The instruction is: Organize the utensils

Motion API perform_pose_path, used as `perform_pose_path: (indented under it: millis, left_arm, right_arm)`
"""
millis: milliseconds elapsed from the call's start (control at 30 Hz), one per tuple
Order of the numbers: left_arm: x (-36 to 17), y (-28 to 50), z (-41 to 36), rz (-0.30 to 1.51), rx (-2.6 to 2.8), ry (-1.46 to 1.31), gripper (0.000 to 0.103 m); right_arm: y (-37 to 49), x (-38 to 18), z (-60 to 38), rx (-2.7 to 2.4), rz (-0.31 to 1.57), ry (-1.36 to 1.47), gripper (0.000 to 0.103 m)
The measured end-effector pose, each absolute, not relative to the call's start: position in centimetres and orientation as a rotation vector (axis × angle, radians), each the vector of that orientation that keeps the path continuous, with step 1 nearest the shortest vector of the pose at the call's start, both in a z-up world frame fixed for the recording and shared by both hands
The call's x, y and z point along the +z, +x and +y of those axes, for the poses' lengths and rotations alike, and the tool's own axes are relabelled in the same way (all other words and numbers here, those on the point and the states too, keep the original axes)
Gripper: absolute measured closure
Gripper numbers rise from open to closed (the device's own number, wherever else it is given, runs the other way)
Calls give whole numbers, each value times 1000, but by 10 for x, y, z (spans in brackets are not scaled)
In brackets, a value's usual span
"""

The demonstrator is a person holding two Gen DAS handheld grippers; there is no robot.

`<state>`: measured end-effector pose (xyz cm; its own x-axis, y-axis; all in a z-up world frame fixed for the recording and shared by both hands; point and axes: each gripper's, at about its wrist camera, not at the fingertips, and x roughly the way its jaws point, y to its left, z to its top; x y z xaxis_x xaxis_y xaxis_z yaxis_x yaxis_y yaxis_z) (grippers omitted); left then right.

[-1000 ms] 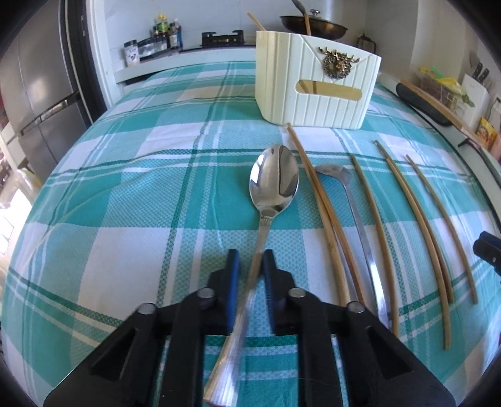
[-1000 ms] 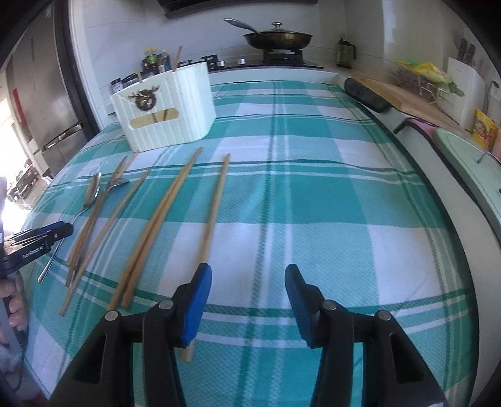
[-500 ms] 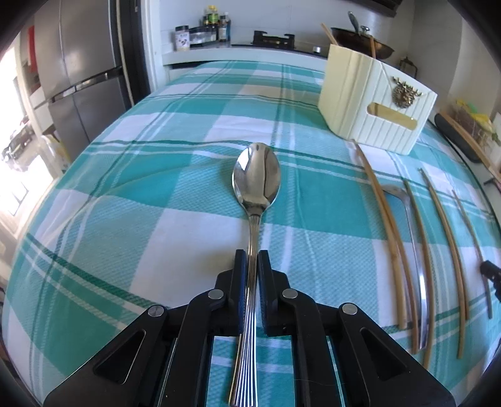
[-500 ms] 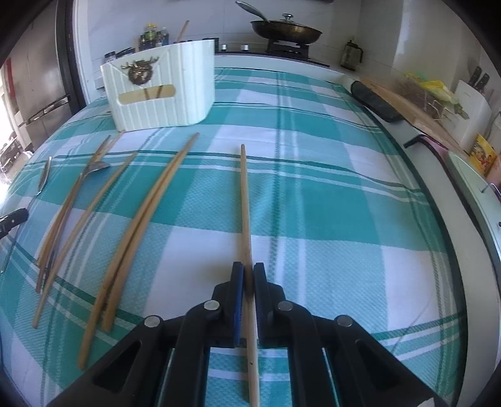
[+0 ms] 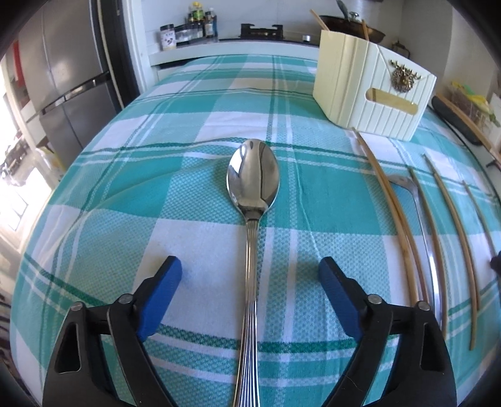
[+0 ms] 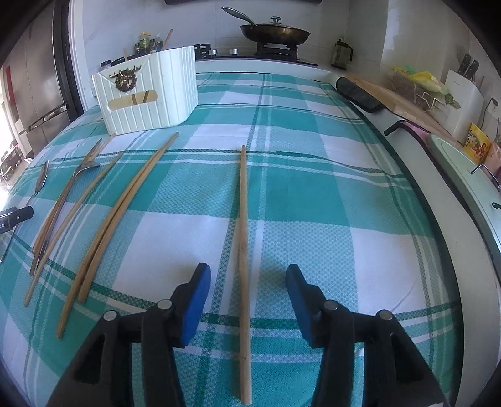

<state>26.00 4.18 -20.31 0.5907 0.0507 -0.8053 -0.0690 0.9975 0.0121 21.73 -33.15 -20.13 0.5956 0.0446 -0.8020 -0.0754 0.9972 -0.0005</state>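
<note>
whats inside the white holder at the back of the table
Two wooden chopsticks poke above the white holder, and some show through its front slot. Its walls hide everything else inside.

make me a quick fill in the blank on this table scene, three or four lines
1. The spoon lies with its bowl facing ____.
2. The lone chopstick lies between the pads of the ____ tool.
3. The left tool is ____, touching nothing.
4. The white holder carries a metal ____ head emblem.

Missing words: up; right; open; deer
</note>
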Motion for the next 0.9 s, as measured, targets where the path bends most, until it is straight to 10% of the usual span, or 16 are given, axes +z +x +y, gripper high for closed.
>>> perform_pose_path:
  millis: [900]
  left_arm:
    - [-207, 262, 44, 947, 63, -27, 0]
  right_arm:
    - [218, -204, -332, 71, 917, -14, 48]
